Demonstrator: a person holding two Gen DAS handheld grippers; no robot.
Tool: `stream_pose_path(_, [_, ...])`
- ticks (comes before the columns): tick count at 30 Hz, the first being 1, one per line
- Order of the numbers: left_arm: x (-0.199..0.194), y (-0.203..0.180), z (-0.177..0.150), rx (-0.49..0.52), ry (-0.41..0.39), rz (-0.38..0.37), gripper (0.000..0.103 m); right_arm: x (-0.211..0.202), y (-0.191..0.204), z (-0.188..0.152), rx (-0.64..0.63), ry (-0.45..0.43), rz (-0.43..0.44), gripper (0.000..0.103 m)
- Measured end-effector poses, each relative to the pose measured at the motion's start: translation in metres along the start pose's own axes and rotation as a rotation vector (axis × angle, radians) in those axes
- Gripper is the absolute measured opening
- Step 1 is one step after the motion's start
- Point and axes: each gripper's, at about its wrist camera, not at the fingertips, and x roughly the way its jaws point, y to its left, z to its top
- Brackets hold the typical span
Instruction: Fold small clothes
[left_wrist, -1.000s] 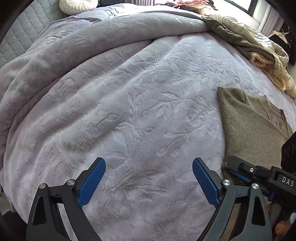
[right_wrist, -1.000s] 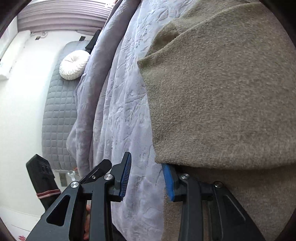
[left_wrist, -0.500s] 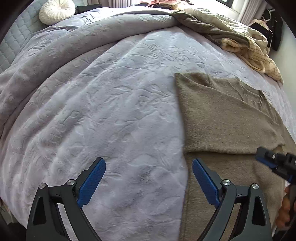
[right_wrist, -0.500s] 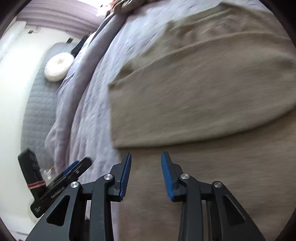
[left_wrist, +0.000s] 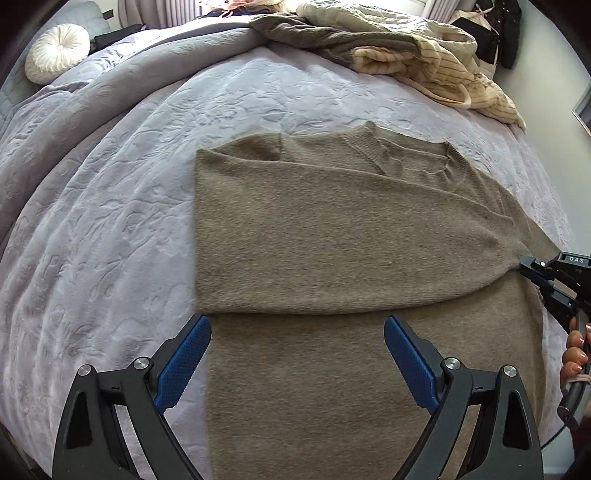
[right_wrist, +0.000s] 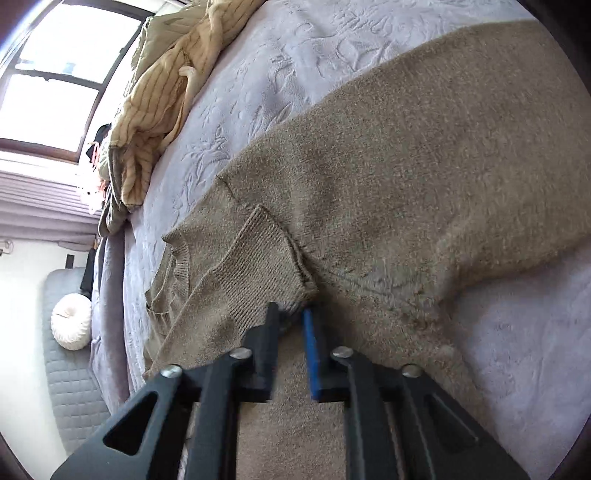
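Observation:
A taupe knit sweater (left_wrist: 332, 240) lies flat on the lilac embossed bedspread (left_wrist: 110, 221), neckline away from me, with one sleeve folded across its chest. My left gripper (left_wrist: 297, 325) hangs open just above the sweater's lower body, nothing between its blue pads. The folded sleeve ends in a ribbed cuff (right_wrist: 255, 269). My right gripper (right_wrist: 290, 310) has its jaws closing on the end of that cuff, which sits pinched at the fingertips. In the left wrist view the right gripper (left_wrist: 532, 267) meets the sleeve end at the sweater's right side.
A heap of striped cream and olive clothes (left_wrist: 406, 48) lies at the bed's far side. A round white cushion (left_wrist: 57, 51) rests by the grey quilted headboard. A person's fingers (left_wrist: 574, 354) hold the right tool. A bright window (right_wrist: 55, 74) is beyond the bed.
Both grippers have swept sideways over the bed, so the sweater now fills the left view. The right gripper has turned, reached the sleeve cuff, and its jaws have narrowed onto it.

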Motion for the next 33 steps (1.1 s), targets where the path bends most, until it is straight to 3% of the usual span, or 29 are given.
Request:
stream_pose_path(2, [0.003, -0.012, 0.001, 0.020, 0.006, -0.006, 0.095, 0.005, -0.004, 0.001, -0.013, 0.010, -0.039, 0.008])
stream_pose_path(11, [0.028, -0.056, -0.011, 0.076, 0.108, -0.005, 0.095, -0.023, -0.034, -0.018, -0.018, 0.123, 0.034, 0.010])
stream_pose_path(13, [0.032, -0.066, -0.013, 0.089, 0.127, -0.004, 0.095, -0.031, -0.040, -0.024, -0.030, 0.143, 0.038, 0.016])
stream_pose_path(17, [0.037, -0.084, -0.017, 0.117, 0.151, -0.006, 0.095, -0.043, -0.045, -0.038, -0.058, 0.166, 0.040, 0.039])
stream_pose_path(33, [0.036, -0.132, -0.022, 0.201, 0.185, -0.003, 0.095, -0.066, -0.071, -0.038, -0.049, 0.157, 0.046, 0.040])
